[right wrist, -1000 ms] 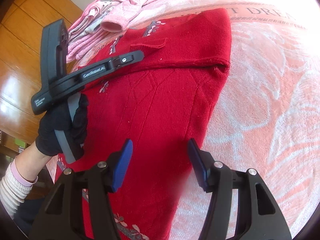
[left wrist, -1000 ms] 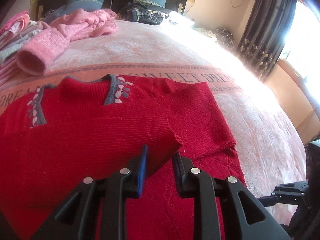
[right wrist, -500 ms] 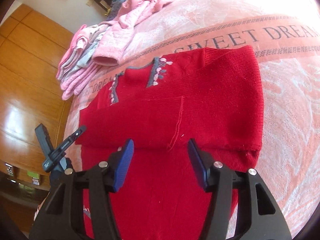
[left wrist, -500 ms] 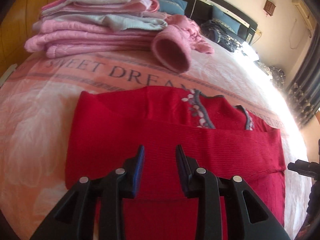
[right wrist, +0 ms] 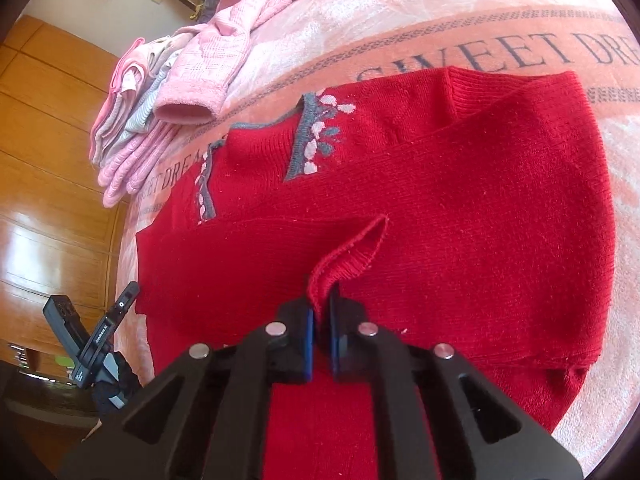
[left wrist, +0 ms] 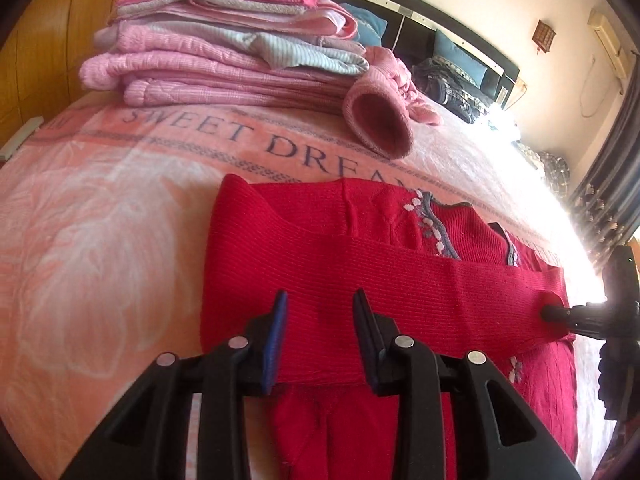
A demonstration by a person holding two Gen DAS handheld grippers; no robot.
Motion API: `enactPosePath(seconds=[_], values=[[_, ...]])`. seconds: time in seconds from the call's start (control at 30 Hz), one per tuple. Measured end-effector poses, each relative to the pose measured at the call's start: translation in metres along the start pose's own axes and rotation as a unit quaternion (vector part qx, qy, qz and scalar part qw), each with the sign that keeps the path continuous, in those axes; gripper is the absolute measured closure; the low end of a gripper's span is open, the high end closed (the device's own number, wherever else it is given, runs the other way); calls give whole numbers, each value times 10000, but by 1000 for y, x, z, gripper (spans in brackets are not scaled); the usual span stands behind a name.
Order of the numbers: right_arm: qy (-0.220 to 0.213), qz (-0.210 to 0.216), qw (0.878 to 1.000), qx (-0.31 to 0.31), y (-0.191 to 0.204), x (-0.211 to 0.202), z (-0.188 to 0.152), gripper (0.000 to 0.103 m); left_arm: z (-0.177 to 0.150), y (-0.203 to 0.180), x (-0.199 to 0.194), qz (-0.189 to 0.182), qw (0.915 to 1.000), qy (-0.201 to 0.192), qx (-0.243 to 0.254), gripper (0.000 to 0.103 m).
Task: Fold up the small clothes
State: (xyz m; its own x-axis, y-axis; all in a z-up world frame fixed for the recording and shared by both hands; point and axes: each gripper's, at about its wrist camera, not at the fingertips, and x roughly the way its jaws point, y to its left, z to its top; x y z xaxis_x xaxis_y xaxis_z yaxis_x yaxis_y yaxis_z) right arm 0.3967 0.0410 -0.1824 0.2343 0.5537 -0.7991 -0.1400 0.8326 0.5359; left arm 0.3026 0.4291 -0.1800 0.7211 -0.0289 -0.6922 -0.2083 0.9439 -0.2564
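My right wrist camera gives me what the left one cannot: the right gripper (right wrist: 320, 318) has its blue pads pressed together on the ribbed cuff of a sleeve (right wrist: 352, 256), the knit rising out of the jaws in a little arch. From the left wrist I see that same gripper only as a dark tip (left wrist: 576, 316) pushing into the sleeve end at the far right edge, its jaws impossible to read there. The left gripper (left wrist: 320, 336) shows plainly in its own view, its fingers spread apart over the sweater with nothing between them; in the right view it is only a small black tool at the lower left (right wrist: 100, 340), off the edge of the bed. The red sweater (right wrist: 460, 208) lies flat on the pink bedspread (left wrist: 100, 240), a sleeve folded across the chest, its grey collar trim with pale flowers facing up. The knit is fine-ribbed and fuzzy; the bedspread is plush, with a feather pattern and a band of dark lettering. Behind the sweater sits a stack of folded pink and grey clothes (left wrist: 224, 56), with a loose pink garment (left wrist: 380, 124) beside it, its open cuff facing me. The sweater's hem is cut off below both grippers, and strong window glare washes out the bed's far right side.
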Motion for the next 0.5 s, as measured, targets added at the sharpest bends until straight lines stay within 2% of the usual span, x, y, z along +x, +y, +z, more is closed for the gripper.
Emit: enactPosePath(seconds=[0.1,0.2,0.3,0.4,0.5], values=[[-266,-93,9992,-274,12,-16,4,99,8,12,-6,80,9997,-187,-124,70],[-514,148,9981,-322,16,-39,10,99,15,20,-10,112,9991,-295,-297,70],[-859,30,9949,-527,20,-65,14,99,18,22,-11,104,9982,-351,-467,70],[-1040,16,9930,-566,15,-83,17,99,19,16,-10,114,9984,-375,-415,70],[-1178,-179,9911,-597,7,-94,20,99,18,3,-6,122,9988,-384,-262,70]])
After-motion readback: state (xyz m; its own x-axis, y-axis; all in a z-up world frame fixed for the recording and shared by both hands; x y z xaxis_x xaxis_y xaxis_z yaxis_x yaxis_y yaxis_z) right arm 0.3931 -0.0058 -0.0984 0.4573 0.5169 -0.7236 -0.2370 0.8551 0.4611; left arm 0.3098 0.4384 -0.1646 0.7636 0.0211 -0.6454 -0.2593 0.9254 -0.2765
